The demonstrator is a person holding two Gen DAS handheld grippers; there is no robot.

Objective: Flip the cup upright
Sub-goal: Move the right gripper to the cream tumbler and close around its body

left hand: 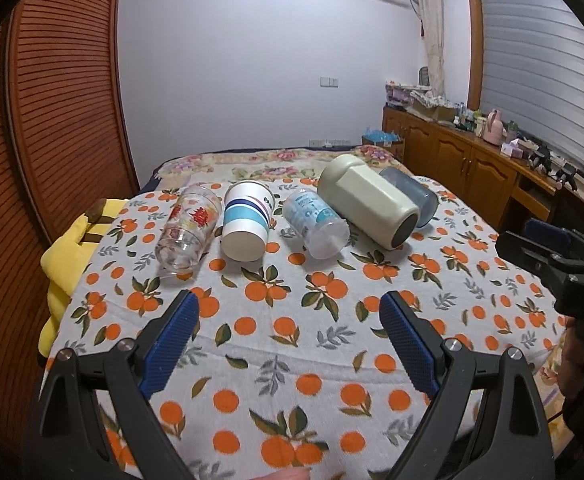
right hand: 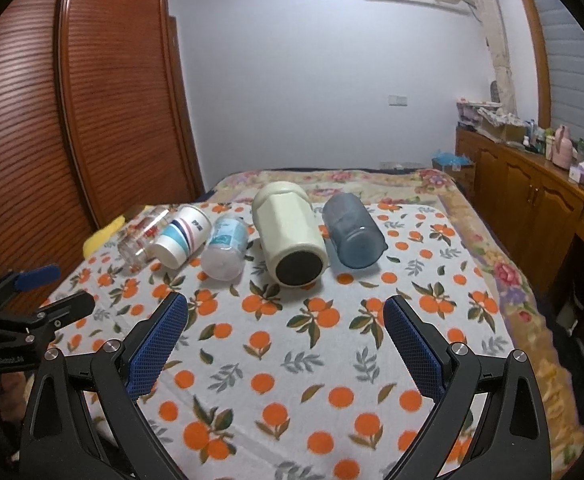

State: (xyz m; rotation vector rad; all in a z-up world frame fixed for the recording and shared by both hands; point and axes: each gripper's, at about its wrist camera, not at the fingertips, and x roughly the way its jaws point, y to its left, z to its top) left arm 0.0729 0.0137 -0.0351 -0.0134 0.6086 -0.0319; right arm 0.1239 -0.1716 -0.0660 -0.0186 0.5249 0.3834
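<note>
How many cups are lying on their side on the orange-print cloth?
5, in one row from left to right: clear glass with red print, striped paper cup, clear plastic cup with blue print, cream mug, blue-grey cup. None looks hidden.

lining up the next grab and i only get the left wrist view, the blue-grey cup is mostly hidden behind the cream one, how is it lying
observer: The blue-grey cup lies on its side just right of the cream cup. Its full length shows in the right wrist view, with one end pointing toward the camera.
operator: ok and on the right side, anything held
observer: No. The right gripper has its jaws wide open above the orange-print cloth, with nothing between them.
</note>
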